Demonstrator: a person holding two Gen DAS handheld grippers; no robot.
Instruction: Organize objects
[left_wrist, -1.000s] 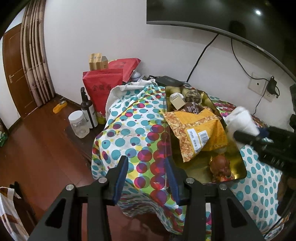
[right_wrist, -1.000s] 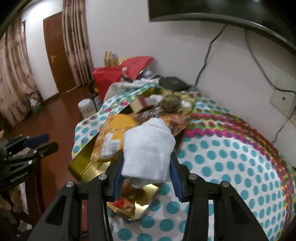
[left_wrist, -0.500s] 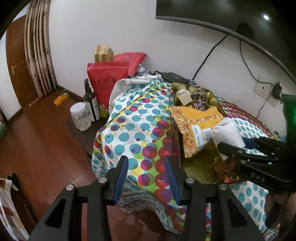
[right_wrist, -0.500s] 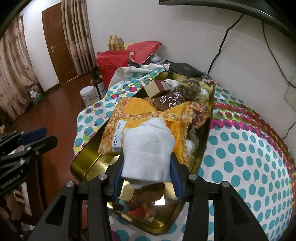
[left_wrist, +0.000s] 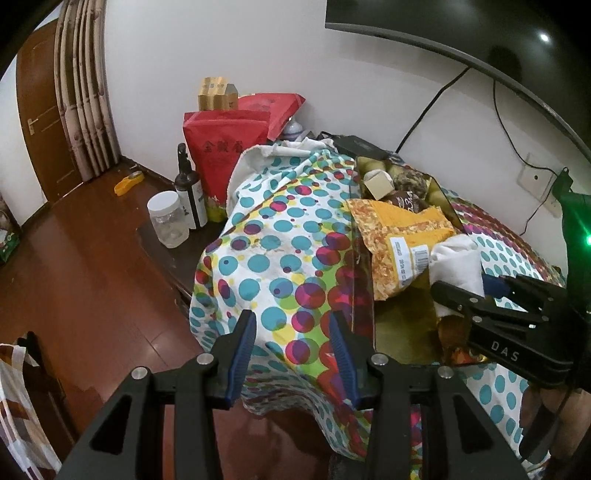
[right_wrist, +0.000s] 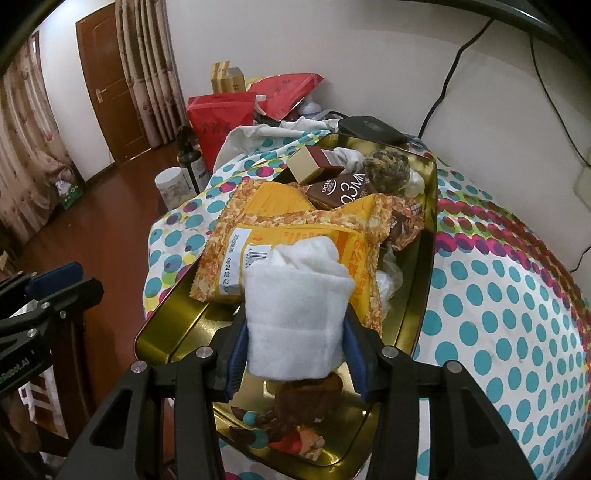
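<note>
1. Right gripper (right_wrist: 295, 354): fingers just easing apart, white towel (right_wrist: 295, 310) between them, low center over the gold tin (right_wrist: 424, 280).
2. Left gripper (left_wrist: 291, 349) fingers apart, empty.
3. Brown figurine (right_wrist: 295, 410) half hidden under towel.

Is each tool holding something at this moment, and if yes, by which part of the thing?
The right tool holds the folded white cloth by its lower sides; its jaws have just been opening. The left tool holds nothing.
</note>
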